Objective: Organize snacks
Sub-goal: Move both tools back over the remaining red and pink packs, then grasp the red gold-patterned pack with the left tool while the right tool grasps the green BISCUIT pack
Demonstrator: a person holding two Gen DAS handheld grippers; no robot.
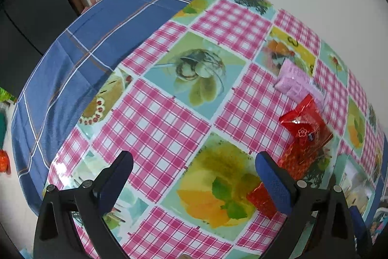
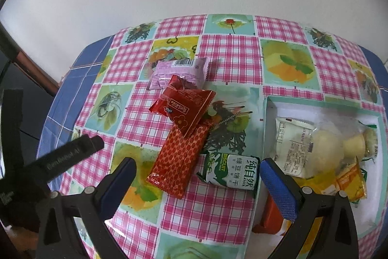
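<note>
both hand-held grippers [image 1: 194, 176] [image 2: 197, 177] wide, empty; green biscuit pack [image 2: 229, 171] and tray [image 2: 266, 128] only in right view

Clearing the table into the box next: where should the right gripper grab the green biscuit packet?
Probably across the short width of the green biscuit packet, coming straight down with the right gripper. It lies flat and alone just ahead of the open jaws; its left edge nears the patterned red packet, its right the box.
</note>
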